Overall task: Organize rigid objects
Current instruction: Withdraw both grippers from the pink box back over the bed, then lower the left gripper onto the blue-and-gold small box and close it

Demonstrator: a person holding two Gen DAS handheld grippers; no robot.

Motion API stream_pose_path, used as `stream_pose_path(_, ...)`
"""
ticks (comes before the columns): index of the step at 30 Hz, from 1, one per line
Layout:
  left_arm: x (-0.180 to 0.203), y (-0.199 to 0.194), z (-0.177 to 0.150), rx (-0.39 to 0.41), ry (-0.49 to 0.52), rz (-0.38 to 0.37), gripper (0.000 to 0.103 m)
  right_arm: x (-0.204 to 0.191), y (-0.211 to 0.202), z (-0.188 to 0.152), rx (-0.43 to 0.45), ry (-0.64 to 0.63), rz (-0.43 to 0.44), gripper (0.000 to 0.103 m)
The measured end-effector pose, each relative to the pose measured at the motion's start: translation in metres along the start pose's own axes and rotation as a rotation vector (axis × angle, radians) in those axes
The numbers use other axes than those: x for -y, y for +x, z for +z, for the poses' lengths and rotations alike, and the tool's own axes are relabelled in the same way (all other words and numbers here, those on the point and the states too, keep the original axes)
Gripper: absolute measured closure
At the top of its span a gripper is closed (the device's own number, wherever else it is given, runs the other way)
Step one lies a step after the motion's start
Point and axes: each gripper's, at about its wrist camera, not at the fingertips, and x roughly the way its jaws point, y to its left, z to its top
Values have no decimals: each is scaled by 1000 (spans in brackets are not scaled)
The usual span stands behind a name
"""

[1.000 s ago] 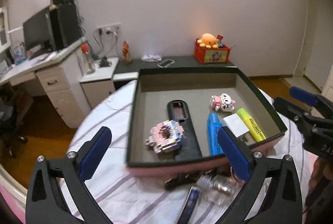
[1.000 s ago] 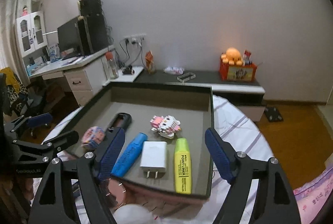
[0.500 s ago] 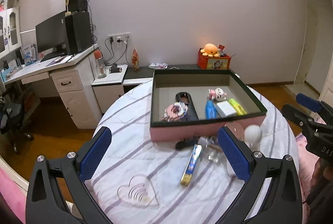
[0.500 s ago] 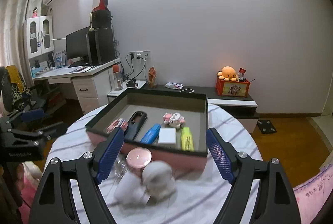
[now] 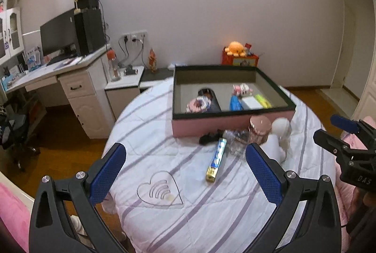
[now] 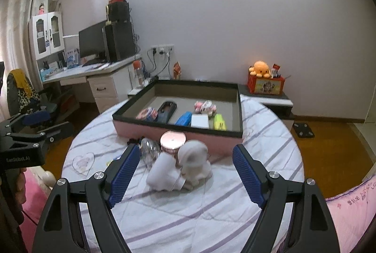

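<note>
- Rigid objects are the concern here, and most already lie in the tray (image 6: 237, 109), a shallow pink-sided box with a dark rim at the far side of the round table (image 5: 164, 224); judging by the neat row, it serves as the collecting place.
- The table carries a striped white cloth, and its near half is mostly bare, which leaves room for both tools to work.
- The right gripper (image 6: 185, 173) hangs low over the near edge with jaws wide and nothing between the pads; it faces the loose cluster, likely the next pick.
- The left gripper (image 5: 185, 170) is likewise spread wide and empty, aimed at the table's middle (the other tool shows at its right edge).
- A white figurine (image 6: 195, 159) and a white roll (image 6: 164, 174) lean together just before the tray wall, not yet sorted.
- A pink-lidded jar (image 6: 172, 141) stands touching the tray's front, with a clear plastic piece (image 6: 149, 150) beside it.
- A long blue-and-gold tube (image 5: 216, 159) lies apart on the cloth.
- A clear heart-shaped dish (image 5: 161, 192) sits nearest the left tool.
- Inside the tray: a black remote (image 6: 166, 109), blue marker (image 6: 184, 118), white charger (image 6: 199, 121), yellow highlighter (image 6: 219, 122).
</note>
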Motion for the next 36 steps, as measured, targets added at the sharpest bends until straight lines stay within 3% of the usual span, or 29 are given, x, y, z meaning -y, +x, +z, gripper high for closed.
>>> stream_pose_path(14, 7, 48, -24, -134, 36, -12, 0, 1, 47, -26, -139, 79, 27, 21)
stream_pose_path(19, 9, 65, -27, -161, 26, -38, 0, 13, 63, -29, -166, 168, 32, 21)
stream_pose_path(26, 18, 99, -26, -210, 24, -77, 1, 26, 74, -30, -197, 194, 16, 21)
stream_pose_path(28, 21, 108, -27, -225, 43, -86, 8, 30, 75, -30, -202, 197, 12, 21)
stream_pose_path(31, 26, 125, -30, -277, 58, -118, 32, 37, 74, -28, -205, 201, 17, 21)
stream_pose_path(34, 29, 128, -32, -262, 66, -147, 59, 43, 77, -26, -208, 202, 19, 21)
stream_pose_path(36, 30, 127, -31, -260, 62, -189, 86, 46, 80, -24, -213, 198, 23, 21)
